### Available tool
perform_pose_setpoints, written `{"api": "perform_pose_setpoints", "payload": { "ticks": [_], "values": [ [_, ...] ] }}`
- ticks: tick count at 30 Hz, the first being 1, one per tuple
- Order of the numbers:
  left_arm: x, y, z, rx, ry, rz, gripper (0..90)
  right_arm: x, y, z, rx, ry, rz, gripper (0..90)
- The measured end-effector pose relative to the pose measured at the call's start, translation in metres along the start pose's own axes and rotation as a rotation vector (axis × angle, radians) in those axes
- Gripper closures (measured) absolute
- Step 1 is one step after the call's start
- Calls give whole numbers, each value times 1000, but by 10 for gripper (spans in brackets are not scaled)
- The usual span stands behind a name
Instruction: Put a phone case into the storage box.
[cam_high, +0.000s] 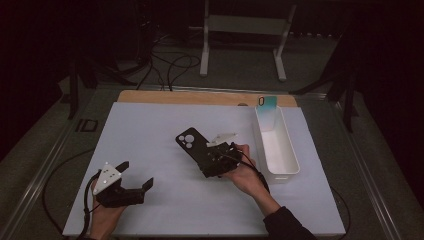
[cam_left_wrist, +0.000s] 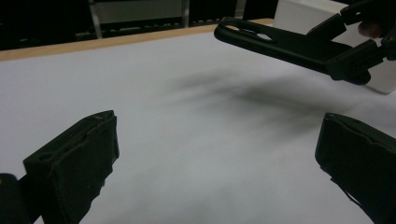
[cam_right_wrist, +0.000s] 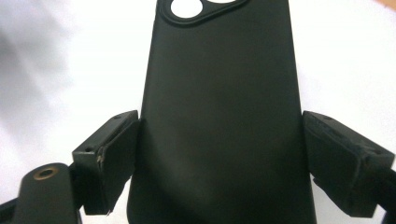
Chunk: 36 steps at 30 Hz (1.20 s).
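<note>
A black phone case (cam_high: 191, 141) with round camera cutouts is clamped across its width in my right gripper (cam_high: 206, 159), just right of the mat's centre. In the right gripper view the case (cam_right_wrist: 224, 116) sits between both pads, camera holes at the top. From the left gripper view, the case (cam_left_wrist: 280, 42) hangs above the mat and casts a shadow, with the right gripper (cam_left_wrist: 348, 51) shut on its end. My left gripper (cam_high: 136, 174) rests at the front left of the mat, jaws wide apart with nothing between them (cam_left_wrist: 217, 158).
A white sheet (cam_high: 165, 210) covers the wooden table (cam_high: 200, 97). A long white bin (cam_high: 287, 165) stands at the right, with a teal phone case (cam_high: 268, 105) upright at its far end. Cables and a white stand (cam_high: 245, 25) lie beyond the table.
</note>
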<state>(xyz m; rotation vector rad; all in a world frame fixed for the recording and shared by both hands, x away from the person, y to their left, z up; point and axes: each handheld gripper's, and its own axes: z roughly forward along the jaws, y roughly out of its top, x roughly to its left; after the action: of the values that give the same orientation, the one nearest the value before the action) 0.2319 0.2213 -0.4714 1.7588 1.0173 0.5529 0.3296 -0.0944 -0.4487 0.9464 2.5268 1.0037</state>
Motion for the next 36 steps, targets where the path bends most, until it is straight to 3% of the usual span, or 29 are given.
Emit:
{"api": "perform_pose_setpoints", "payload": {
  "ticks": [3,9,13,16,17,19,28,36],
  "values": [
    [-6,6,6,13,-11,9,15,2,1,-4,-21,-1,-2,145],
    [-19,23,24,21,-72,4,41,9,2,-16,-83,17,-23,145],
    [-27,37,34,9,-120,-14,68,13,3,-20,-107,24,-33,145],
    [-29,42,39,11,-131,-27,106,15,3,-21,-121,32,-38,145],
    [-32,48,44,6,-158,-50,106,16,4,-22,-128,30,-41,144],
    [-34,51,48,1,-171,-69,148,19,5,-23,-145,40,-48,144],
    [-39,55,63,15,-223,-131,203,28,6,-25,-199,61,-60,144],
    [-41,57,66,-7,-291,-159,386,39,6,-22,-237,95,-89,143]
  ]
}}
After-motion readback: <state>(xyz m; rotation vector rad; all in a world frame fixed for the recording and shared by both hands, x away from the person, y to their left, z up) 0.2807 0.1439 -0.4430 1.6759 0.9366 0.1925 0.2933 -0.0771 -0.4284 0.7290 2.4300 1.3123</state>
